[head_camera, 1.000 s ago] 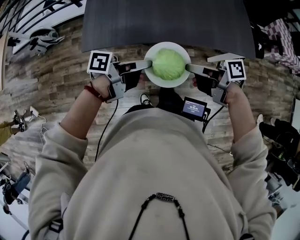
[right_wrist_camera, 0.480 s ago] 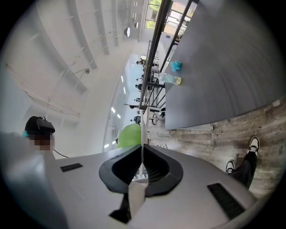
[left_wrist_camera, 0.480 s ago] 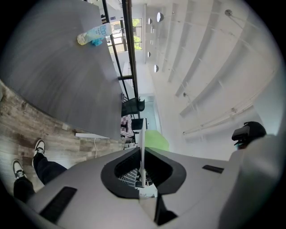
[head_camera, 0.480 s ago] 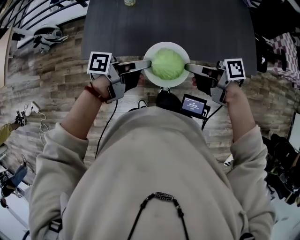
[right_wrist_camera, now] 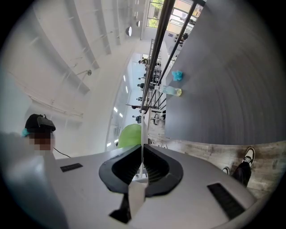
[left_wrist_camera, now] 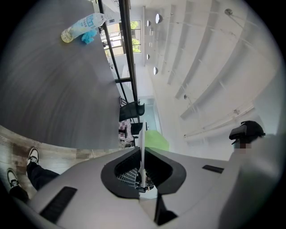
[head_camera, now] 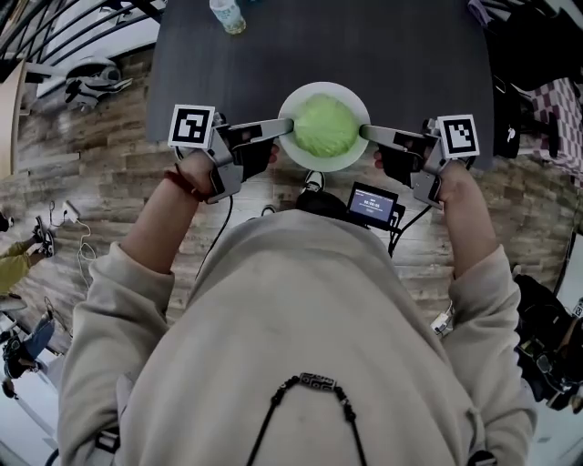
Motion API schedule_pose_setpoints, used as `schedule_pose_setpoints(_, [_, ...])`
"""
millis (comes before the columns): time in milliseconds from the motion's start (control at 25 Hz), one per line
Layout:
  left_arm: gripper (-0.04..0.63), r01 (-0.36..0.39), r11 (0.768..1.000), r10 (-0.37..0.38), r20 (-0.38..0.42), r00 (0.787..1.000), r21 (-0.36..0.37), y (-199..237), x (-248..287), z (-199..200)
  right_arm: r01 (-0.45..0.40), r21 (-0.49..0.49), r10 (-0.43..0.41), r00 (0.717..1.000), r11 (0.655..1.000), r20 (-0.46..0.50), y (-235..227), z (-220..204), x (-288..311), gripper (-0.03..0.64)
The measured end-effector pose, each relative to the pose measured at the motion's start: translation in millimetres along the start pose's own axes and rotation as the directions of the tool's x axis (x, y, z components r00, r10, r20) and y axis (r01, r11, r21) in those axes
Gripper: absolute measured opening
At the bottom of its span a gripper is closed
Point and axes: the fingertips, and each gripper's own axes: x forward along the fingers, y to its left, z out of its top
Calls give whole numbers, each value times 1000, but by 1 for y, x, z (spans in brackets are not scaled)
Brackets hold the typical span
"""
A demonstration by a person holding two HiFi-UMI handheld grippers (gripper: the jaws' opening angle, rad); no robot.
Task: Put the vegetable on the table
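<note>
**Plate of cabbage carried up to the table edge, both grippers clamped on its rim**

This looks like the carrying step near its end. The load seems to have reached the table, but whether the plate is down yet cannot be told.

Nearest, at 6 o'clock in the head view, is the person's pale jumper. A small screen point(head_camera: 374, 204) hangs at the chest.

Just beyond it, the left gripper point(head_camera: 285, 126) pinches the white plate point(head_camera: 314, 165) at the rim's 9 o'clock. The right gripper point(head_camera: 367, 133) pinches it at 3 o'clock. In each gripper view the jaws stand almost together, with only the thin edge of the plate between the pads. So both have a firm hold on the plate and nothing else.

The cabbage point(head_camera: 325, 126), the task's vegetable, sits in the middle of the plate, touching neither gripper.

The plate is at 12 o'clock, over the near edge of the dark table point(head_camera: 410, 55), with its near rim showing against the wooden floor.

Far off at 11 o'clock, a plastic bottle point(head_camera: 226, 15) lies on the table, well apart from the plate.

The next move likely calls for bringing the plate fully over the tabletop, keeping both sides level so the round cabbage does not roll. Once it rests there, both grips should open together.
</note>
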Motion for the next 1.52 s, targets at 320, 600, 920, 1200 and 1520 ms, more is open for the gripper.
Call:
schedule_pose_setpoints(320, [28,2,1000,-3,18,1000,24,3,-1,-4,13,-42,-14,1000,999,-26,-3,-2,1,28])
schedule_pose_setpoints(600, [28,-3,999,3,20,1000,34,2,0,-4,7,-61,-9,1000,998,-24,-2,-1,0,28])
schedule_pose_setpoints(920, [28,4,999,-3,-15,1000,38,6,3,1,19,-71,-18,1000,997,15,-7,2,-1,28])
schedule_pose_setpoints(1200, [28,29,998,-25,-73,997,57,1,4,14,33,-77,-25,995,996,95,3,7,-1,28])
schedule_pose_setpoints(1520, [28,38,998,-30,-135,990,54,-1,5,76,61,-46,-54,989,997,140,3,62,12,28])
